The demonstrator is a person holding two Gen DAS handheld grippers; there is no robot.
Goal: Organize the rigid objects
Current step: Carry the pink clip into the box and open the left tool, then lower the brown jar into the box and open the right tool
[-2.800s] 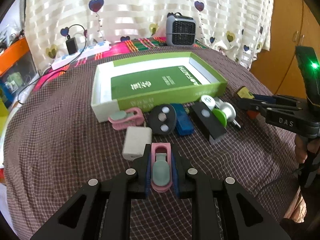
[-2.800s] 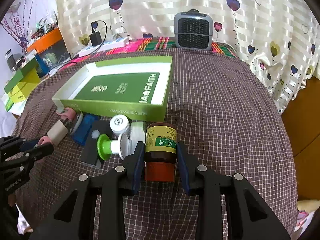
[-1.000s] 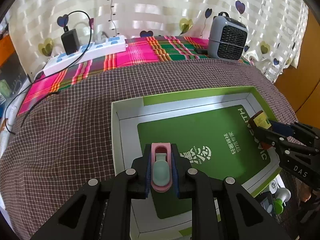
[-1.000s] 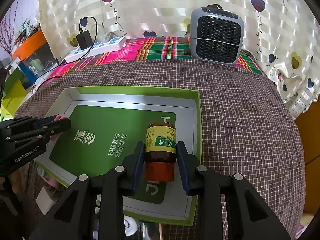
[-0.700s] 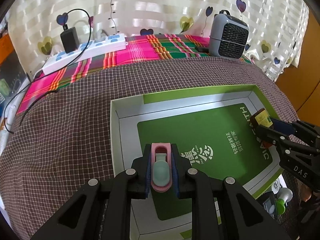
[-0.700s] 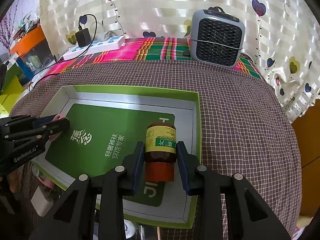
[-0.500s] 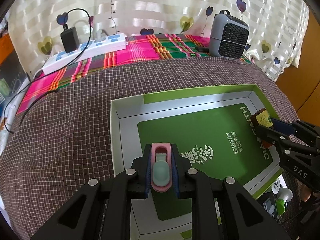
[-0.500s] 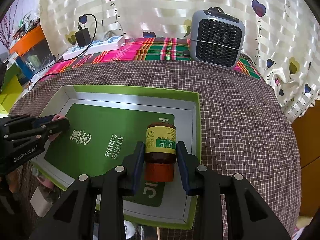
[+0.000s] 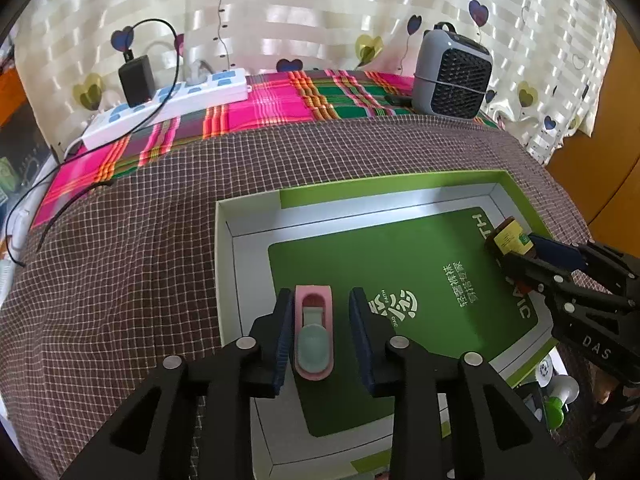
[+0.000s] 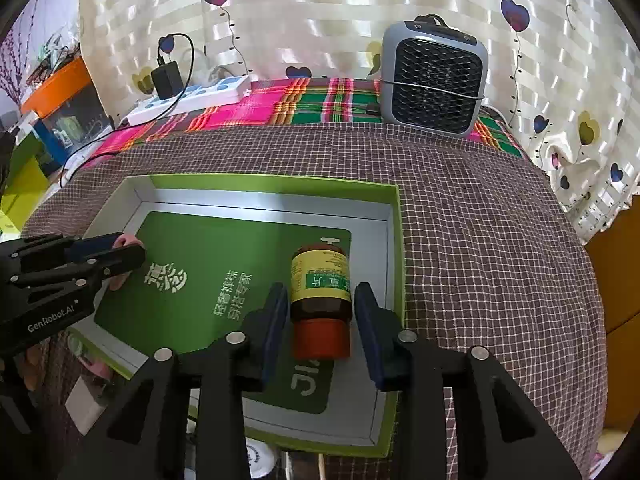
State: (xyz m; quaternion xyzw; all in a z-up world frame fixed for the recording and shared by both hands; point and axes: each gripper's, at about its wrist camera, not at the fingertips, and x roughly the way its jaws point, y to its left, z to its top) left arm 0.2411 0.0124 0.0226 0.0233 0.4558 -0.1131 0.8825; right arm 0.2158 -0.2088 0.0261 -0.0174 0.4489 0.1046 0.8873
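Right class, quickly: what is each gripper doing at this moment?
Left gripper: opening, pink clip loose between its fingers.
Right gripper: opening, brown bottle released between its fingers.

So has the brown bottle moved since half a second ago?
Yes. The brown bottle has slipped down from between the right gripper's opening jaws onto the green box's floor, pads now clear of it.

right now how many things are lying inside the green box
2. A pink clip lies at the green box's left end, between the opening left hand-held gripper's jaws. A brown bottle lies at its right end, between the opening right hand-held gripper's jaws.
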